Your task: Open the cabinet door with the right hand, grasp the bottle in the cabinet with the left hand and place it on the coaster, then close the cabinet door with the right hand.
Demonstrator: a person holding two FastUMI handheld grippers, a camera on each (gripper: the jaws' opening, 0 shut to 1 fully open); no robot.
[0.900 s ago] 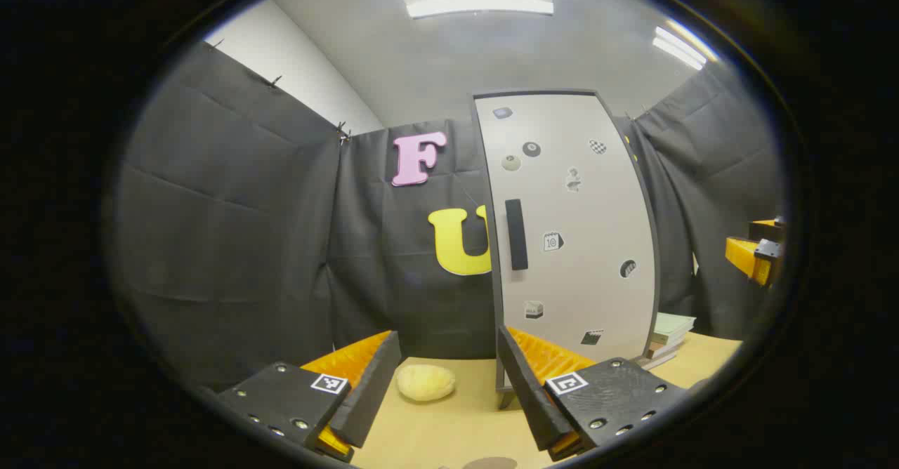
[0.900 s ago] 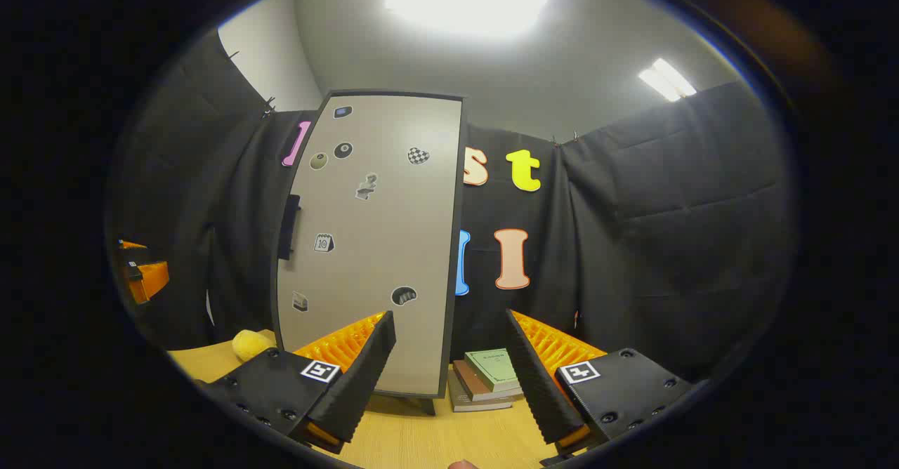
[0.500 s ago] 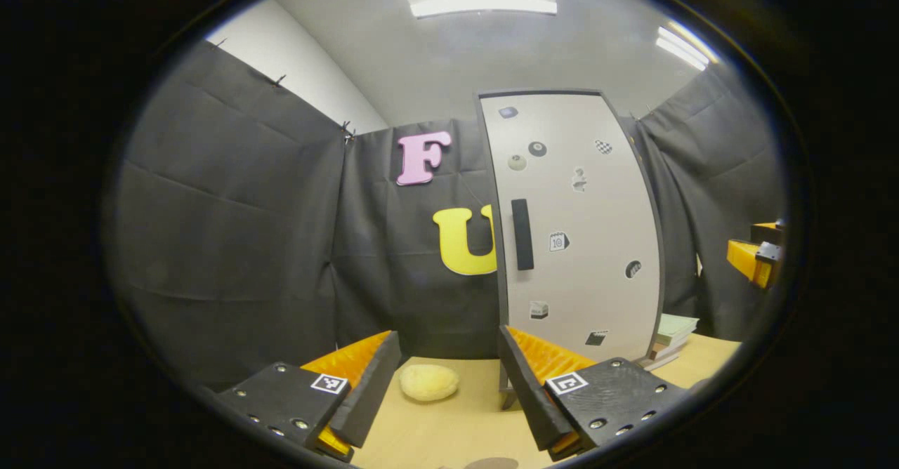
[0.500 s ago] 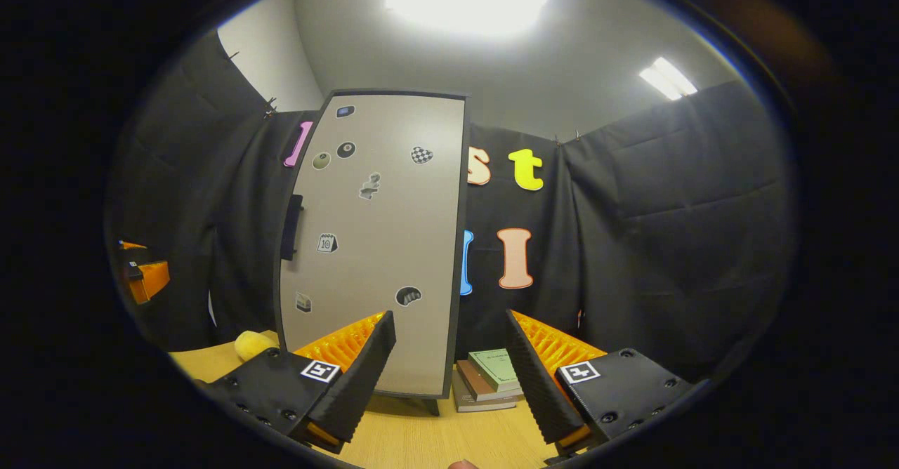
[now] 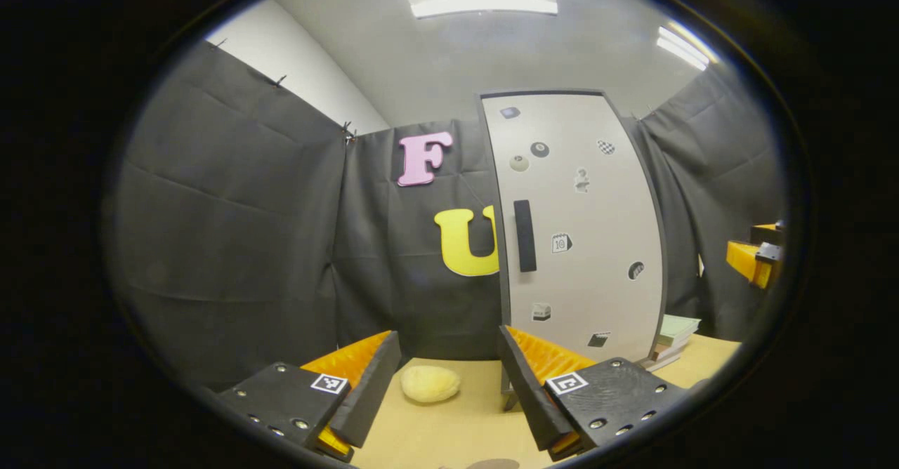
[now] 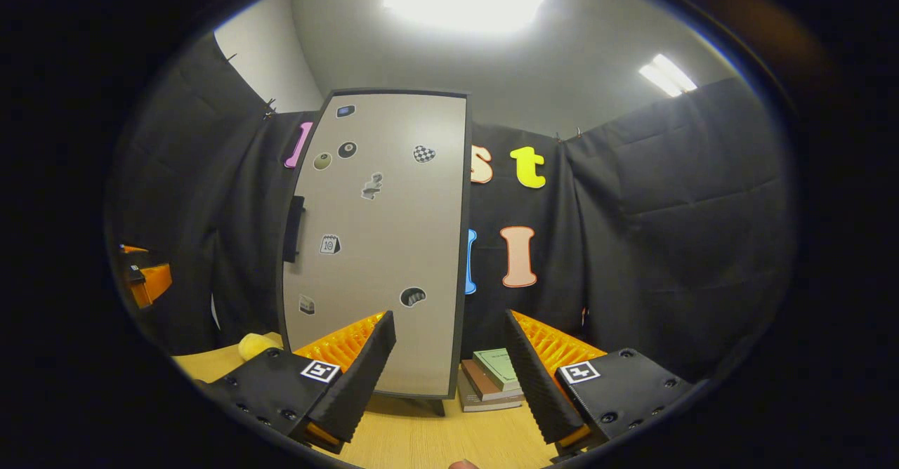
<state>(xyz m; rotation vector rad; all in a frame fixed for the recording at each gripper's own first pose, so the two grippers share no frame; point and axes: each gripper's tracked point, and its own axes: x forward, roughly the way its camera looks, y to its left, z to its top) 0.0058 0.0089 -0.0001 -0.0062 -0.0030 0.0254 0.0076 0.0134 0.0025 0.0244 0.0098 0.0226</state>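
While the tall grey sticker-dotted cabinet door (image 6: 376,244) stays unopened, nothing is done; both spread-fingered grippers, left gripper (image 5: 446,385) and right gripper (image 6: 449,374), wait empty before it.

**Layout of the counter, cabinet and both claws**

A tall grey cabinet (image 5: 576,230) with a closed door stands upright on the light wooden counter (image 5: 449,434), against the black cloth wall. In the left gripper view, a black bar handle (image 5: 524,235) sits near the door's left edge. A pale yellow rounded sponge-like lump (image 5: 430,383) lies on the counter left of the cabinet. A stack of books (image 5: 671,339) lies on the counter right of the cabinet. The left claw (image 5: 449,378) hovers before the lump and the cabinet's left edge, jaws apart. In the right gripper view, the right claw (image 6: 449,367) hovers before the cabinet's right edge and the books (image 6: 495,378).
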